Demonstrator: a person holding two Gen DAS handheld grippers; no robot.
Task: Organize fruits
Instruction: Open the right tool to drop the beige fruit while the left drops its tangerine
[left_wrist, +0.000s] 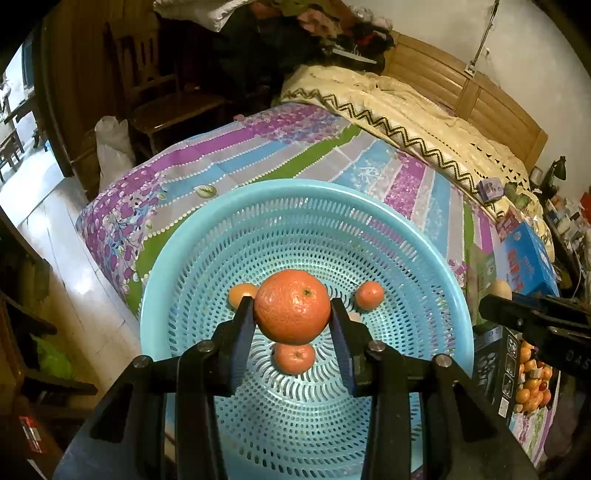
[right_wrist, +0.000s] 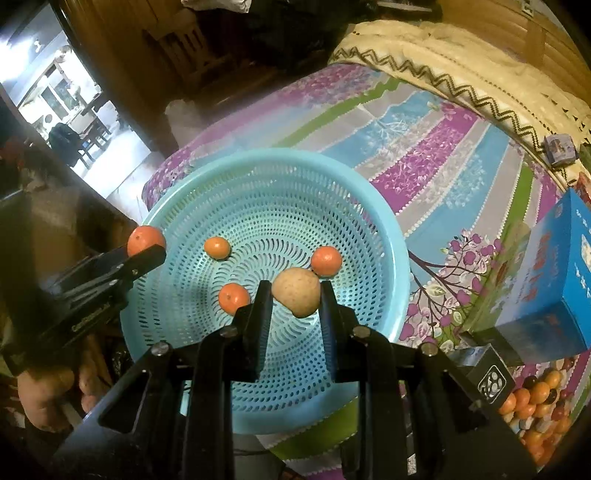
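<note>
A light blue perforated basket (left_wrist: 177, 258) (right_wrist: 373, 221) sits on the bed's striped floral sheet. Three small oranges lie in it (right_wrist: 217, 247) (right_wrist: 326, 260) (right_wrist: 233, 298); in the left wrist view they show around the held fruit (left_wrist: 369, 294) (left_wrist: 294, 356) (left_wrist: 240, 293). My left gripper (left_wrist: 291, 308) is shut on a large orange (left_wrist: 291, 306) held above the basket; it also shows in the right wrist view (right_wrist: 146, 240). My right gripper (right_wrist: 294, 293) is shut on a yellowish pear (right_wrist: 297, 296) above the basket's middle.
A blue box (right_wrist: 554, 280) and a dark box (right_wrist: 487, 373) stand right of the basket, next to a carton of mixed fruit (right_wrist: 539, 410). A cream quilt (left_wrist: 406, 110) lies at the bed's far side. The floor (left_wrist: 55, 240) drops off to the left.
</note>
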